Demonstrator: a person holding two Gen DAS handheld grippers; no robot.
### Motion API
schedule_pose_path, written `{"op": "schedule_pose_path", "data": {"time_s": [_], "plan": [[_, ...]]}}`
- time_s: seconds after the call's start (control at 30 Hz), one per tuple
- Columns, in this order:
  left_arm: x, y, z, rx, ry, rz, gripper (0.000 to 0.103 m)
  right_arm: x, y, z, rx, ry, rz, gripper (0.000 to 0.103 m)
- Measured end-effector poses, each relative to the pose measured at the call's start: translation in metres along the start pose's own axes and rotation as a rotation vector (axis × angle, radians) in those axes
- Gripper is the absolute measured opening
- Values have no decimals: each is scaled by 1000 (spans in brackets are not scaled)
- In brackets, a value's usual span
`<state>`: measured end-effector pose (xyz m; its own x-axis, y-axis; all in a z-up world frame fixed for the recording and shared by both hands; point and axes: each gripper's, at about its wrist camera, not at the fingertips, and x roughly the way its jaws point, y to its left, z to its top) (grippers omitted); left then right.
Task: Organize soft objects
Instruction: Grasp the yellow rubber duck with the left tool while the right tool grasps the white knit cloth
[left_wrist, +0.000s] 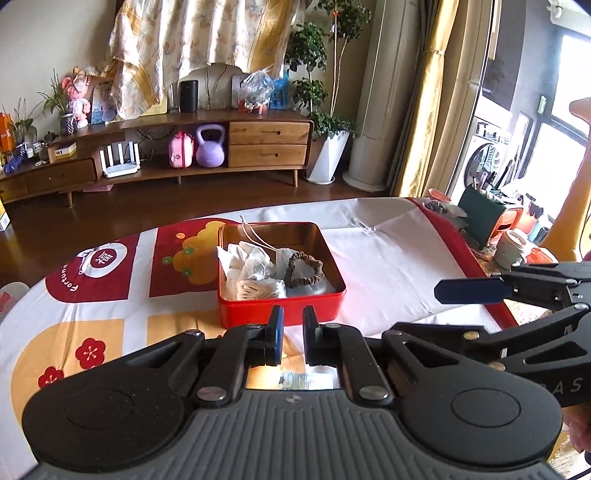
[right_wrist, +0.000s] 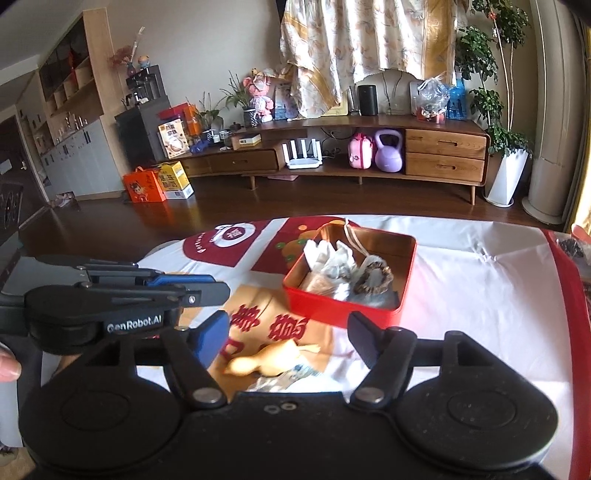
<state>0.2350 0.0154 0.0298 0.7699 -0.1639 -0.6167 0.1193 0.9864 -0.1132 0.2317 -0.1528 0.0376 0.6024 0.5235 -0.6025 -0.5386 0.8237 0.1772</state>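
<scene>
Nearest the red tin (left_wrist: 281, 307), the left gripper (left_wrist: 293, 334) hovers w/ fingers almost together, narrow gap, nothing btwn them; the right gripper (right_wrist: 288, 341) is spread wide over the printed cloth (right_wrist: 480, 295), empty. Inside the tin: brown scrunchie (left_wrist: 304, 269) at its right, cotton swabs (left_wrist: 255, 290) front-left, white crumpled soft items (left_wrist: 243, 258) behind, a drawstring cord (left_wrist: 255, 236) by the far wall.

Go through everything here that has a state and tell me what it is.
red tin: lid off, filled with soft items
brown scrunchie: lying inside the tin
left gripper: nearly closed, holding nothing
right gripper: open, empty
yellow duck toy: on the tablecloth, outside the tin
</scene>
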Motion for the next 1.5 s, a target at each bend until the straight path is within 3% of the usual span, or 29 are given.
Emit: {"op": "schedule_pose_path", "data": {"time_s": [0.17,0.2,0.27,0.3,0.33,0.77,0.93,1.23,1.5], "plan": [[-19,5,-15,-27,-9,-11,11,-12,10,-15,-2,-3,0,74],[-21,6,-18,-30,-10,-12,17,-14,12,-19,-2,-5,0,75],[-27,7,-25,-35,-17,-7,38,-18,14,-26,-3,-9,-3,77],[-30,8,-29,-36,-23,-9,60,-18,16,-29,-5,-8,-1,78],[-33,8,-33,-38,-31,-14,75,-20,17,-33,-9,-8,-2,78],[-38,20,-86,-96,8,-30,88,-12,24,-83,-19,20,-15,94],[-25,27,-104,-119,27,-18,101,-2,29,-98,-47,43,-11,97],[10,43,-113,-126,64,59,103,27,26,-109,-75,96,7,98],[67,68,-110,-172,173,74,103,66,26,-106,-113,144,15,97]]}}
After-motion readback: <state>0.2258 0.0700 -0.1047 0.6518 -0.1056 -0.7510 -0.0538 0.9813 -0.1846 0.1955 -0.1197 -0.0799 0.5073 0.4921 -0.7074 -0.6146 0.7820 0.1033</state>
